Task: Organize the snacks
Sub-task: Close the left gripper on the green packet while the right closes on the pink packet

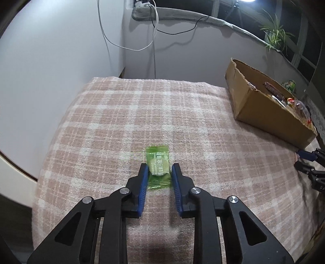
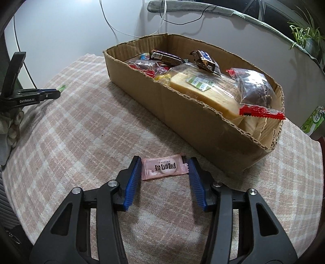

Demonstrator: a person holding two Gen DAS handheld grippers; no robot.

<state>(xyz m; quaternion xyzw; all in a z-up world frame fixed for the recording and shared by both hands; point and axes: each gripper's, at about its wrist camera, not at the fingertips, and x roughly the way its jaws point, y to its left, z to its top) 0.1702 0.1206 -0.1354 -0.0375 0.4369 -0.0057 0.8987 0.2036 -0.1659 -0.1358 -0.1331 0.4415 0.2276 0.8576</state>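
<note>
Half the green candy [image 1: 158, 168] hides between the left claw [image 1: 158, 172] pads

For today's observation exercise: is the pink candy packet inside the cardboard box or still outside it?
Outside. The pink candy packet lies flat on the checked cloth, in front of the cardboard box, between the right gripper's fingers.

Walls [image 1: 61, 61]: plain white, cables [image 1: 105, 36] hanging.
Cloth [image 1: 121, 121]: pink-white plaid.
Window [image 1: 304, 54]: dark.
Sill: plant [image 1: 274, 34].
Light [image 1: 246, 0]: bright, top.
</note>
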